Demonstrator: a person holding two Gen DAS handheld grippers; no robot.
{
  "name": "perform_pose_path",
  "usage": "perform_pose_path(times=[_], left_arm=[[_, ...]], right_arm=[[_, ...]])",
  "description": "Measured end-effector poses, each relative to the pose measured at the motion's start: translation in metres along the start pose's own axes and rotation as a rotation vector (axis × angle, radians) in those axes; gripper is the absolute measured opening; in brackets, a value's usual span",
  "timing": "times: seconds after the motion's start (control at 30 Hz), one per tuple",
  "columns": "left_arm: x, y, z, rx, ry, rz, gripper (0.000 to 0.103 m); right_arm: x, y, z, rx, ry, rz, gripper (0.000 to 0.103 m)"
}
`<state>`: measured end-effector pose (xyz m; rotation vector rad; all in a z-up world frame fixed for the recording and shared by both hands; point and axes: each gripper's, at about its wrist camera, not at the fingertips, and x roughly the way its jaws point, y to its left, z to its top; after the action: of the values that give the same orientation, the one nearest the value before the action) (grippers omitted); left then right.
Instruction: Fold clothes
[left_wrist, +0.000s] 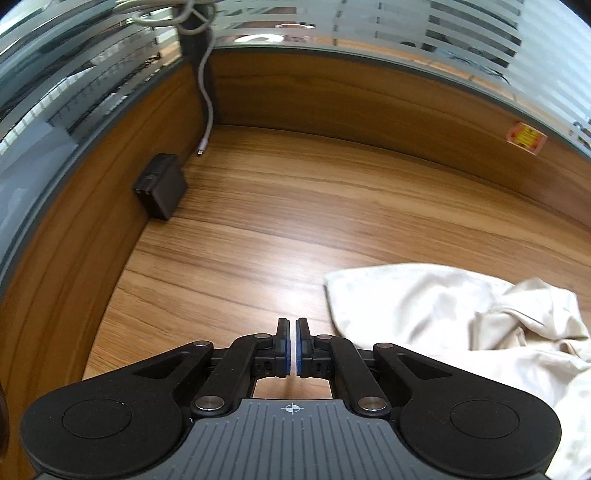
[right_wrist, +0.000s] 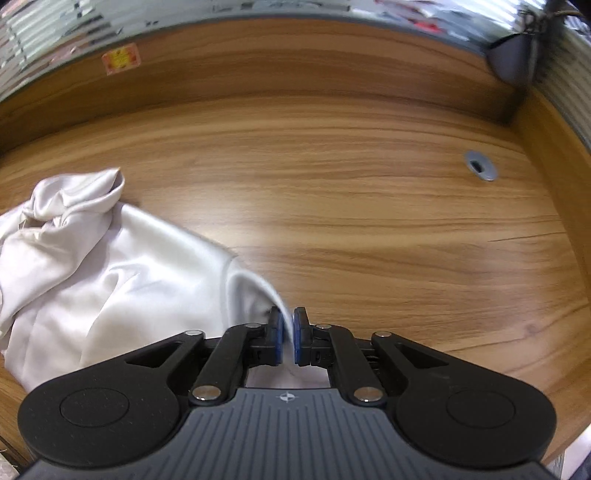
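Crumpled on the desk (right_wrist: 369, 221), pale garment (right_wrist: 110, 288) left of the right claw (right_wrist: 288, 332), its edge pinched between nearly shut pads, and right of the empty, clenched left claw (left_wrist: 293, 341); best pulled out flat before creasing.

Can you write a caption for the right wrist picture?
Right hand-held gripper pinching crumpled white cloth garment on wooden desk.
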<state>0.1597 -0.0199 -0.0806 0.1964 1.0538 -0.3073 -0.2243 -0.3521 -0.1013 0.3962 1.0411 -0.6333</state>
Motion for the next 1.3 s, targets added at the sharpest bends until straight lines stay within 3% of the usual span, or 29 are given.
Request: perform_pose_path(times=[0.1, 0.23, 0.3, 0.6, 0.7, 0.93, 1.03, 1.07, 1.13, 1.17, 1.3], left_arm=[[-0.005, -0.010, -0.002, 0.022, 0.001, -0.015, 0.006], [-0.012, -0.025, -0.004, 0.057, -0.001, -0.030, 0.023], [-0.017, -0.031, -0.005, 0.070, -0.001, -0.032, 0.033], [-0.036, -0.051, -0.017, 0.115, 0.002, -0.063, 0.061], [-0.043, -0.056, -0.023, 0.111, 0.007, -0.073, 0.065], [-0.059, -0.062, -0.043, 0.046, 0.018, -0.089, 0.068], [-0.067, -0.064, -0.052, 0.014, 0.021, -0.084, 0.068], [-0.069, -0.064, -0.055, 0.006, 0.022, -0.081, 0.068], [-0.075, -0.064, -0.062, -0.016, 0.022, -0.076, 0.068], [-0.078, -0.064, -0.065, -0.027, 0.022, -0.073, 0.068], [-0.090, -0.065, -0.081, -0.088, 0.022, -0.078, 0.068]], right_arm=[[-0.011, -0.006, 0.003, -0.006, -0.020, 0.000, 0.011], [-0.020, -0.001, 0.010, -0.024, -0.047, 0.044, 0.019], [-0.018, 0.009, 0.017, -0.042, -0.055, 0.081, 0.034], [0.018, 0.071, 0.042, -0.211, -0.045, 0.228, 0.060], [0.038, 0.094, 0.052, -0.299, -0.039, 0.232, 0.066], [0.082, 0.117, 0.080, -0.448, 0.008, 0.238, 0.066], [0.094, 0.118, 0.084, -0.492, 0.060, 0.277, 0.062], [0.097, 0.117, 0.084, -0.499, 0.086, 0.297, 0.054], [0.103, 0.116, 0.085, -0.511, 0.139, 0.342, 0.026], [0.102, 0.115, 0.084, -0.513, 0.160, 0.367, 0.005], [0.080, 0.116, 0.080, -0.526, 0.150, 0.446, 0.002]])
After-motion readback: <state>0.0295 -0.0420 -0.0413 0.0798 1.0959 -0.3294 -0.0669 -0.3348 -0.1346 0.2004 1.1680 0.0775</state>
